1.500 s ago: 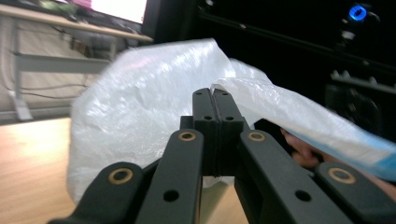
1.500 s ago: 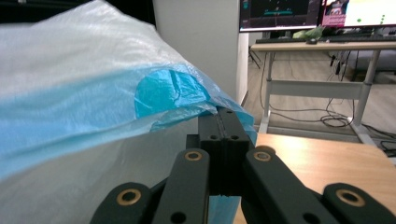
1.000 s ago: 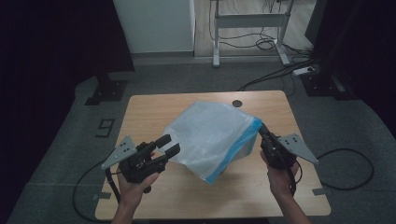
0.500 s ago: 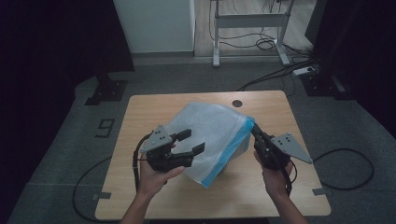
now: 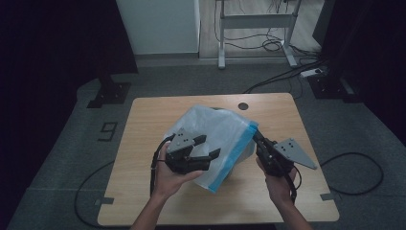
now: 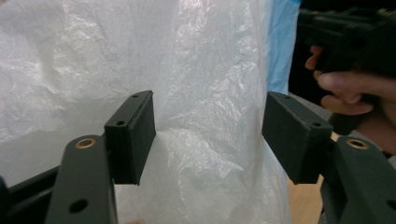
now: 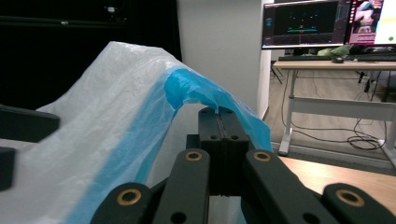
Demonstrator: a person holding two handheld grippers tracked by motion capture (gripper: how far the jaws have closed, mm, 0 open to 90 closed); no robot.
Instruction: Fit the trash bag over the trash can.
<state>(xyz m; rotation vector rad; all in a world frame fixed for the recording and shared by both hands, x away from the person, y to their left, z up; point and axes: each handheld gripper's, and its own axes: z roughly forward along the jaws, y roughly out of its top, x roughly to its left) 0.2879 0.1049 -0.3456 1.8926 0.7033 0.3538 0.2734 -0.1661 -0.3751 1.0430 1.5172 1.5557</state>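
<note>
A white see-through plastic bag [image 5: 218, 129] with a blue band [image 5: 238, 149] along its mouth stands puffed up on the wooden table [image 5: 153, 115]. My left gripper [image 5: 210, 145] sits at the bag's near left side. Its jaws have just been opening, and in the left gripper view [image 6: 210, 135] they stand apart with bag film [image 6: 205, 70] bulging between them, unpinched. My right gripper [image 5: 256, 135] is shut on the blue band at the bag's right edge; the right gripper view shows the band [image 7: 187, 88] draped over the pressed-together jaws [image 7: 223, 116].
A dark round hole [image 5: 243, 106] marks the table's far side. Behind the table are a desk frame [image 5: 258, 28] and floor cables [image 5: 287, 74]. A "9" mark [image 5: 108, 130] lies on the floor at left. Monitors [image 7: 303, 23] stand on a far desk.
My left gripper has moved right, from the table's left part up to the bag, and its jaws have spread around the film. The right gripper has kept its hold on the blue band.
</note>
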